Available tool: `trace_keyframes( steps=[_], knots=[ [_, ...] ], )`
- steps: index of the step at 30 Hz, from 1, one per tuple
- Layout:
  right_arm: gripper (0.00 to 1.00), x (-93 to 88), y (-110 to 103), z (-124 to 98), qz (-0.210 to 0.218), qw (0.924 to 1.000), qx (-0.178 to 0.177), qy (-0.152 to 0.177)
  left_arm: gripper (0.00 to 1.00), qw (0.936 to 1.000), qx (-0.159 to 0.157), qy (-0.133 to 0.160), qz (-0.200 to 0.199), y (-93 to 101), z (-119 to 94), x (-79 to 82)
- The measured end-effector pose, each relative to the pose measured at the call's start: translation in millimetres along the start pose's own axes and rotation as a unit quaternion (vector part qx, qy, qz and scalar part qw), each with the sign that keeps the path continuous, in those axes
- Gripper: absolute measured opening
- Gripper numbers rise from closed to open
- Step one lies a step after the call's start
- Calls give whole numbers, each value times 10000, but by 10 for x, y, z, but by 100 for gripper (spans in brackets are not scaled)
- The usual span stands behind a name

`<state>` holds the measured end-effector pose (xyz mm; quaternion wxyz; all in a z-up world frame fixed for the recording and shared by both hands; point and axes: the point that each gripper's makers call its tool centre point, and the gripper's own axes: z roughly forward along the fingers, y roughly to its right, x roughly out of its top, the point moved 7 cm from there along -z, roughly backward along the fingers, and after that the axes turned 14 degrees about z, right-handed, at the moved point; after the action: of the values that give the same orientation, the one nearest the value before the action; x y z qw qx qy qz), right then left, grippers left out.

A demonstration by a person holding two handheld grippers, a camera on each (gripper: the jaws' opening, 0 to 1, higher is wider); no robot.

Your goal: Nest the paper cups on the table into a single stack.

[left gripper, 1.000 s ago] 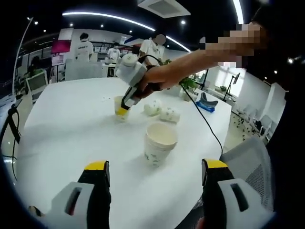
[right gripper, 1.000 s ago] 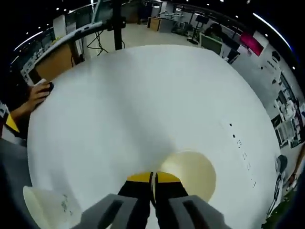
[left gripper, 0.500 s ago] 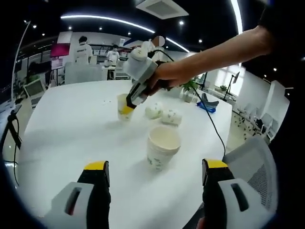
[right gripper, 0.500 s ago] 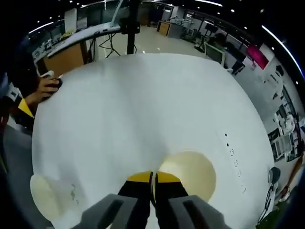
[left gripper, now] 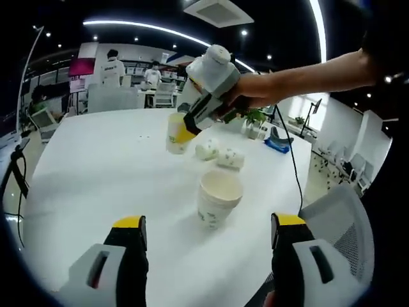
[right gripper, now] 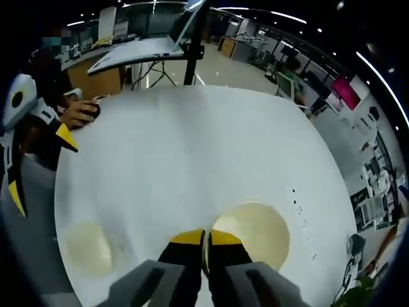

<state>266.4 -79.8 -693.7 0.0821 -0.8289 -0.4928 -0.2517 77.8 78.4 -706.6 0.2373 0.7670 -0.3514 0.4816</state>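
Observation:
In the left gripper view my right gripper (left gripper: pixel 186 132) holds a pale yellow paper cup (left gripper: pixel 174 134) by its rim, lifted clear of the white table (left gripper: pixel 96 179). An upright stack of cups (left gripper: pixel 216 197) stands nearer, below and right of the held cup. Two printed cups (left gripper: pixel 206 149) (left gripper: pixel 229 158) lie on their sides behind the stack. My left gripper (left gripper: pixel 209 224) is open, low in front of the stack. The right gripper view looks down: my right gripper (right gripper: pixel 204 238) is shut on the cup (right gripper: pixel 252 230) rim, and the stack (right gripper: pixel 86 246) sits lower left.
A black cable (left gripper: pixel 284 167) runs across the table's right side past a blue object (left gripper: pixel 278 142). A grey chair (left gripper: pixel 339 217) stands at the table's near right edge. A person's hand (right gripper: pixel 80 114) rests on the table edge beside my left gripper (right gripper: pixel 19 147).
My right gripper has lifted the yellow cup off the table and carried it up and toward the stack. The stack has come further into the right gripper view.

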Motion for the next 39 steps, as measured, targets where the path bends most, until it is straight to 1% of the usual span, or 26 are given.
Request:
trace_keyframes(
  steps=[3, 4, 5, 8, 9, 12, 18, 19, 20, 22, 26, 29, 37, 39],
  knots=[
    [0, -28, -100, -127, -53, 10000, 23, 24, 77, 10000, -12, -5, -5, 19, -10, -4],
    [0, -31, -163, -201, -103, 9999, 27, 25, 77, 10000, -19, -1, -11, 24, -10, -6],
    [0, -42, -180, -187, -136, 9999, 28, 30, 77, 10000, -22, -1, -10, 27, -9, -8],
    [0, -53, -226, -266, -174, 9998, 37, 70, 77, 10000, -24, -27, 1, 32, 0, -26],
    [0, -77, -266, -336, -189, 9998, 44, 97, 77, 10000, -24, -32, -4, 38, 2, -30],
    [0, -98, -329, -426, -199, 9997, 60, 147, 77, 10000, -16, -45, -16, 35, 7, -48],
    [0, -128, -526, -715, -291, 9990, 99, 311, 77, 9999, 43, -67, -79, -1, -5, -60],
    [0, -132, -545, -731, -321, 9989, 109, 320, 77, 9999, 49, -67, -88, -4, -6, -61],
    [0, -174, -573, -739, -447, 9984, 128, 309, 77, 9999, 76, -74, -105, -22, -8, -67],
    [0, -220, -624, -786, -551, 9980, 128, 289, 77, 9999, 93, -72, -125, -39, -13, -69],
    [0, -264, -752, -871, -569, 9977, 188, 331, 77, 9998, 130, -85, -124, -50, -22, -70],
    [0, -304, -894, -921, -646, 9971, 252, 302, 77, 9998, 150, -86, -113, -65, -23, -73],
    [0, -329, -1140, -994, -795, 9954, 432, 301, 77, 9998, 186, -78, -82, -39, -36, -44],
    [0, -361, -1200, -988, -922, 9943, 465, 259, 77, 9998, 170, -98, -76, -33, -33, -57]
  ],
)
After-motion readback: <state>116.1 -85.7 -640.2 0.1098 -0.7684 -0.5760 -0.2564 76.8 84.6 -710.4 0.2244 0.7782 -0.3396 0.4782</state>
